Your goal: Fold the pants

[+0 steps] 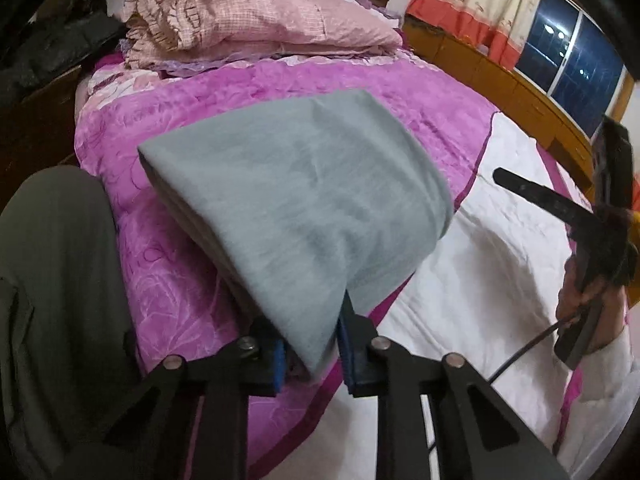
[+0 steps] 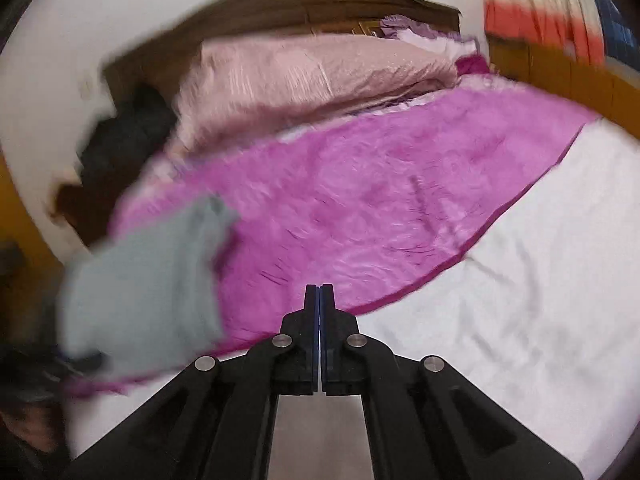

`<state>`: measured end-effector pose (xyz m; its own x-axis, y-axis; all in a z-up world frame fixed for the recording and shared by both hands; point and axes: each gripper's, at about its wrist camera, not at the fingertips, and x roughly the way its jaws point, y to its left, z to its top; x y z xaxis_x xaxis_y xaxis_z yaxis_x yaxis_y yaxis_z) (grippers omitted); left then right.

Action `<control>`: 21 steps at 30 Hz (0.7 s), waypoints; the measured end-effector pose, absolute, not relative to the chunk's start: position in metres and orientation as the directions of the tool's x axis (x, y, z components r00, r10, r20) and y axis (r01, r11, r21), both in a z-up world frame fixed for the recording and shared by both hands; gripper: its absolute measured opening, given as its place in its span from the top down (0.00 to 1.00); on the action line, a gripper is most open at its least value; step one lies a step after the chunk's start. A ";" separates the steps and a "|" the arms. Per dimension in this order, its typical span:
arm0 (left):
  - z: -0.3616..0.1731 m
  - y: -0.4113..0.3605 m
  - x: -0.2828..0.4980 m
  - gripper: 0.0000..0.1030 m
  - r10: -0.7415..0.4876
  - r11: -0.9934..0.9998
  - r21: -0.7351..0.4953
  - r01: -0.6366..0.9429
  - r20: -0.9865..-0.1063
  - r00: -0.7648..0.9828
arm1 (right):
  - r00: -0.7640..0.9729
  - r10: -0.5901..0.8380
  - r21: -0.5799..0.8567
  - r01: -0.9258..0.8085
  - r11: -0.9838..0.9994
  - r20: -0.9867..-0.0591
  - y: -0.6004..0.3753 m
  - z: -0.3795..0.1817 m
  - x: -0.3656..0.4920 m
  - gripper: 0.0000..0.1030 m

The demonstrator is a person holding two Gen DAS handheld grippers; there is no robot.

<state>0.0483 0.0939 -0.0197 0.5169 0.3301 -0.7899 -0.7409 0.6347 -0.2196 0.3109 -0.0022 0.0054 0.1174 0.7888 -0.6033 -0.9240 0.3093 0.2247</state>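
Observation:
The folded grey pants (image 1: pixel 296 200) hang from my left gripper (image 1: pixel 312 344), which is shut on their near edge and holds them above the pink blanket (image 1: pixel 168 272). The blue pads press the cloth from both sides. In the right wrist view the pants (image 2: pixel 144 288) show blurred at the left, off the bed. My right gripper (image 2: pixel 319 300) is shut and empty, its jaws pressed together over the blanket's edge. It also shows in the left wrist view (image 1: pixel 560 208) at the far right, apart from the pants.
A white sheet (image 2: pixel 520 280) covers the right half of the bed. Pink pillows and a folded quilt (image 1: pixel 256 20) lie at the wooden headboard (image 2: pixel 304 4). A dark garment (image 1: pixel 60 280) is at the left. A window with curtains (image 1: pixel 480 0) is at the right.

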 end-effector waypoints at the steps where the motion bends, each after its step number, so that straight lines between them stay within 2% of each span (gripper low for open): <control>1: -0.019 0.096 0.048 0.79 0.323 0.629 -0.231 -0.742 -0.791 0.520 | 0.113 0.801 0.221 -0.930 0.293 -0.588 -0.005 0.007 0.306 1.00; 4: -0.013 0.100 0.043 0.79 0.310 0.624 -0.255 -0.739 -0.787 0.533 | -0.034 0.811 0.277 -0.948 0.159 -0.583 -0.002 0.000 0.282 1.00; 8: 0.008 0.099 0.037 0.82 0.340 0.635 -0.260 -0.727 -0.751 0.566 | -0.078 0.750 0.228 -0.969 0.099 -0.657 0.016 -0.019 0.253 1.00; 11: 0.008 0.107 0.036 0.82 0.313 0.614 -0.289 -0.734 -0.765 0.563 | -0.155 0.744 0.260 -0.965 0.026 -0.650 0.023 -0.025 0.240 1.00; 21: 0.012 0.120 0.032 0.82 0.285 0.584 -0.334 -0.740 -0.768 0.573 | -0.147 0.744 0.203 -0.979 -0.016 -0.651 0.029 -0.029 0.228 1.00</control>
<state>0.0316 0.1202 0.0122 0.5728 0.2854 -0.7684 -0.7395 0.5842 -0.3343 0.2281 0.0294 -0.0293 -0.1472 0.7442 -0.6515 -0.9791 -0.0164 0.2025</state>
